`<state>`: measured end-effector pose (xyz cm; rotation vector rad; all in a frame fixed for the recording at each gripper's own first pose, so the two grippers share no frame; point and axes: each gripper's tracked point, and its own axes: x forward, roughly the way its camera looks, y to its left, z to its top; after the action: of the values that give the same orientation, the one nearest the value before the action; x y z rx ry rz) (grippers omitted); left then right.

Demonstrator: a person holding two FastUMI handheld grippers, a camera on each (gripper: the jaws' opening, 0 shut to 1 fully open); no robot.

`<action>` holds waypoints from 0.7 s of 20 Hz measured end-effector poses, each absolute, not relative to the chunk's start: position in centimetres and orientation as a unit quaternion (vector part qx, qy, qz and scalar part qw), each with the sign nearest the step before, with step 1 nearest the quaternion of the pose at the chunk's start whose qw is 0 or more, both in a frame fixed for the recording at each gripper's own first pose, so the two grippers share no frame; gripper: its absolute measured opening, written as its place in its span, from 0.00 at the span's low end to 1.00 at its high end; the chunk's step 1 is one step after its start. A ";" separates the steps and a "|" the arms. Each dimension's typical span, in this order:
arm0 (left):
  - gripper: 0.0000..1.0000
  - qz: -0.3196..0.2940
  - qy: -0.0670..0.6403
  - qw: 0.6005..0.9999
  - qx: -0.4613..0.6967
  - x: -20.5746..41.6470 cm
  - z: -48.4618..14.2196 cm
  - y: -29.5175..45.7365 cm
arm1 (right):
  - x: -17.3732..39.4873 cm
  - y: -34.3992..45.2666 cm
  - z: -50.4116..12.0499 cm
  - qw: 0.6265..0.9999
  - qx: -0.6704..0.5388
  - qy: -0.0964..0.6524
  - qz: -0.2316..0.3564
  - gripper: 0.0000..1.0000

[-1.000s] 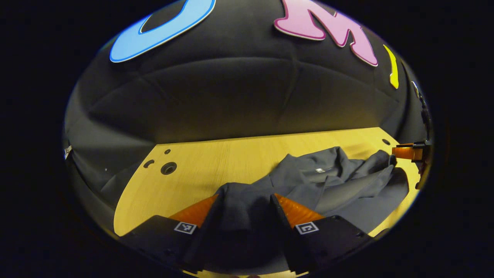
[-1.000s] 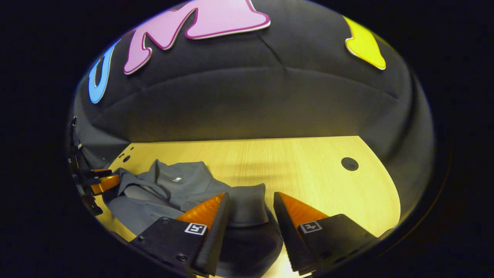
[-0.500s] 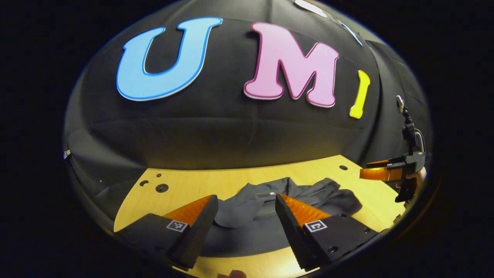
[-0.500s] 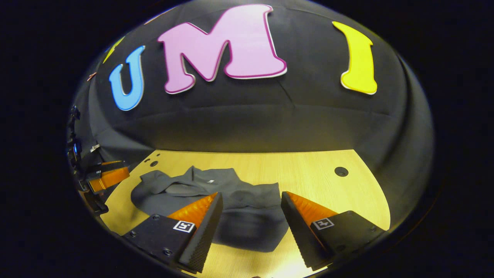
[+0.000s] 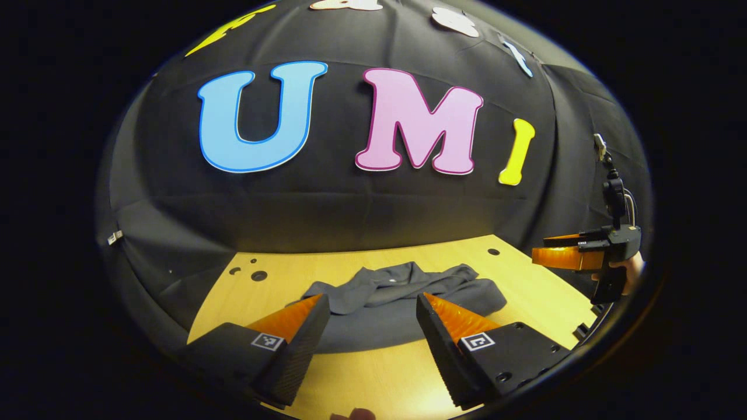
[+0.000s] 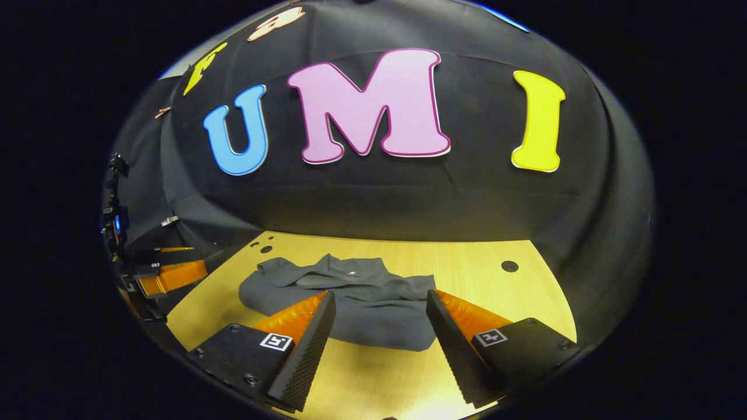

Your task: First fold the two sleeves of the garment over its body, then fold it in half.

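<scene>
The garment (image 6: 362, 306) lies bunched on the table (image 6: 467, 262), seemingly folded in half. Both the left claw (image 5: 367, 326) and right claw (image 6: 379, 326) hang released above it, so little seems left.

Garment (image 6: 362, 303) lies bunched mid-table (image 6: 496, 291), the one obstacle on the wood. Bare tabletop all round it: wide strip on the right w/ one round hole (image 6: 509, 266), narrower strip on the left by small holes (image 5: 251, 274). Both grippers hang above, jaws apart, nothing btwn them. Booth wall (image 6: 408, 198) closes the far edge.
</scene>
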<state>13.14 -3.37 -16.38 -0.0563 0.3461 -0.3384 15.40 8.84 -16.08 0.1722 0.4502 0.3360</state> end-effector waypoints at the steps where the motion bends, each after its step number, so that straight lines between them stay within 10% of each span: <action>1: 0.94 -0.169 0.175 0.969 -0.036 12.1 -16.4 -3.5 | 14.3 9.3 -15.5 0.957 0.086 0.219 0.172 0.97; 14: 0.94 -0.160 0.207 0.964 -0.045 6.4 -18.6 -2.1 | 6.1 14.4 -17.1 0.945 0.079 0.234 0.214 0.97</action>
<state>6.38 -2.06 -18.65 -0.0909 0.4195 -0.3232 6.13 14.40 -17.06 0.1609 0.4763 0.4356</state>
